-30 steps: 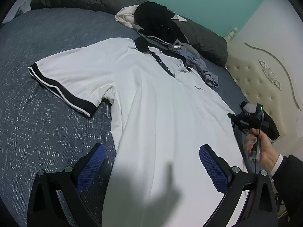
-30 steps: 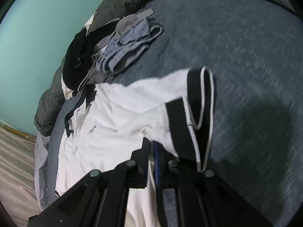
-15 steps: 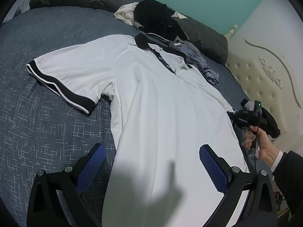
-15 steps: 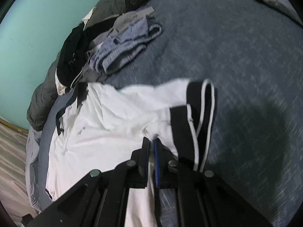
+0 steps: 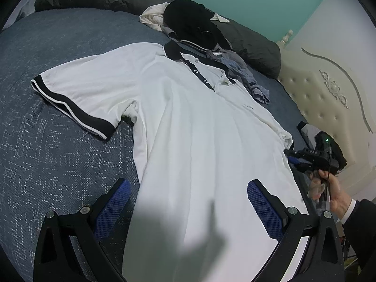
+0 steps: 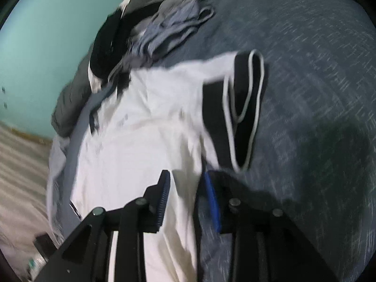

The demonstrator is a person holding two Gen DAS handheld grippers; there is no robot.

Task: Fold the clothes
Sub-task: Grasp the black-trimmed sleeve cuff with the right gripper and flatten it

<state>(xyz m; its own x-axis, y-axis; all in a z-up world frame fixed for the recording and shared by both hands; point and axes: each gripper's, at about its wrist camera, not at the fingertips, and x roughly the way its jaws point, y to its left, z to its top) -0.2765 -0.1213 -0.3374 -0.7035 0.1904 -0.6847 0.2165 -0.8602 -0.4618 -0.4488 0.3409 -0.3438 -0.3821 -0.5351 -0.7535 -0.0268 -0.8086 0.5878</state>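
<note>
White polo shirt (image 5: pixel 188 129) lay flat mid-frame on blue bedspread (image 5: pixel 47 152), left gripper (image 5: pixel 188 206) spread wide above hem, right gripper (image 6: pixel 188 199) opening, shirt edge between its pads.

I see the white polo shirt (image 5: pixel 188 127) lying face up on the blue bedspread (image 5: pixel 47 145), collar towards the pile of other clothes (image 5: pixel 192 23) at the pillows. Its black collar and placket are open. One black-cuffed sleeve (image 5: pixel 70 98) is spread out flat, while the other sleeve (image 6: pixel 242 108) lies rumpled and folded back, its cuff doubled over.
</note>
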